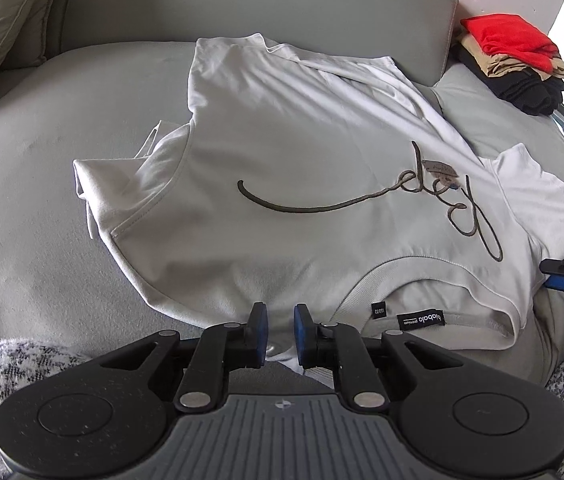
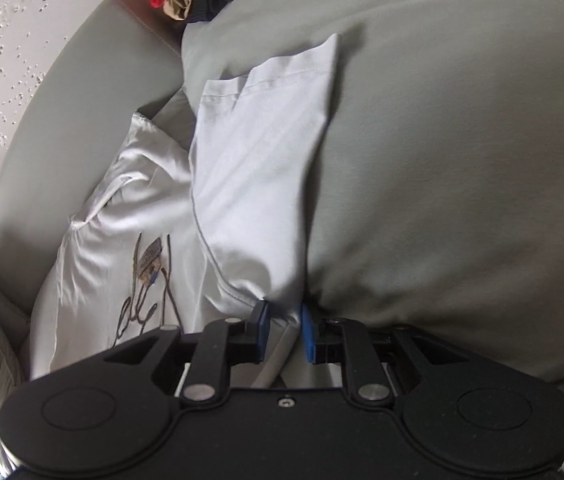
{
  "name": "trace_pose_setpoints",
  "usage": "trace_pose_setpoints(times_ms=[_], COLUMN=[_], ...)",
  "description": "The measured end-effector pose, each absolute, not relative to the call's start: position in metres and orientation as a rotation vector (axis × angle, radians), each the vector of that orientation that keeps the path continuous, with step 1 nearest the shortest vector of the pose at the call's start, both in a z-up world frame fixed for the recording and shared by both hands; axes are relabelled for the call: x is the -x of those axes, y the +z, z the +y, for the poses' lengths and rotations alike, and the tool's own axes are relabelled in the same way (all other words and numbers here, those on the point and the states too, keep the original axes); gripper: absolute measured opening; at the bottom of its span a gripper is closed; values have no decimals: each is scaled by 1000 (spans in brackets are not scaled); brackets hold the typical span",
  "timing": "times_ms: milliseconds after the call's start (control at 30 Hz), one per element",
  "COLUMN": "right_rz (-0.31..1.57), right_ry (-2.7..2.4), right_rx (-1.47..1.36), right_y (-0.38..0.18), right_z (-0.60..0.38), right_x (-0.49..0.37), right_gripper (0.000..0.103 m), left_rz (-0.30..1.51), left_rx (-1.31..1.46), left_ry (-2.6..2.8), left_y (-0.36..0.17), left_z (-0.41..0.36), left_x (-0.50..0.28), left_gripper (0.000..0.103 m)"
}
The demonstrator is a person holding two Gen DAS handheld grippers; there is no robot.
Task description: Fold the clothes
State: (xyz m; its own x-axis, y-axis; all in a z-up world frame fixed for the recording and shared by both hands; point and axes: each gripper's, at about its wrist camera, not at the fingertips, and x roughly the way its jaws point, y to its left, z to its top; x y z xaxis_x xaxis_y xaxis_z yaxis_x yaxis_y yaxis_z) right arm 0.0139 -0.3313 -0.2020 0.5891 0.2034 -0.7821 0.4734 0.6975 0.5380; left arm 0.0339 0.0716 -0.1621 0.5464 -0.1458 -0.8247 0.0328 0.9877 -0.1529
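The left tongs (image 1: 281,334) sit at the near shoulder edge of the white T-shirt (image 1: 282,168), with cloth between the narrowly parted pads; whether they pinch it I cannot tell. The right tongs (image 2: 285,330) are clenched on the shirt's sleeve (image 2: 258,152). The shirt lies spread on the sofa (image 1: 42,200), its long axis running away from the collar (image 1: 414,280), hem farthest off.

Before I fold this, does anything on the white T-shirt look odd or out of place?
Yes. A small paper hang tag is still attached to the white T-shirt with dark script lettering, lying on the lettering. The sleeve on the left is bunched.
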Motion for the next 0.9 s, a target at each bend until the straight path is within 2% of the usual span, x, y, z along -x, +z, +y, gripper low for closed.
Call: trace_pose_setpoints(times_ms=[133, 500, 533, 633, 767, 900], right_rz=[936, 931, 939, 962, 992, 1020], right_ry=[-159, -313, -296, -246, -178, -111], right_rx=[-816, -491, -478, -440, -388, -335], right_y=[-198, -173, -174, -176, -179, -182], right_z=[-331, -301, -297, -283, -264, -246], right_x=[-12, -15, -17, -20, -24, -29], right_gripper=[4, 1, 2, 15, 21, 21], left_rz=[987, 992, 991, 981, 929, 946], left_rx=[121, 74, 70, 69, 69, 26], left_ry=[-106, -116, -118, -121, -135, -122], left_y=[-163, -163, -162, -156, -145, -153], left_z=[71, 70, 71, 71, 70, 64], left_x=[-34, -35, -34, -29, -26, -40], left_gripper=[13, 13, 13, 13, 13, 13])
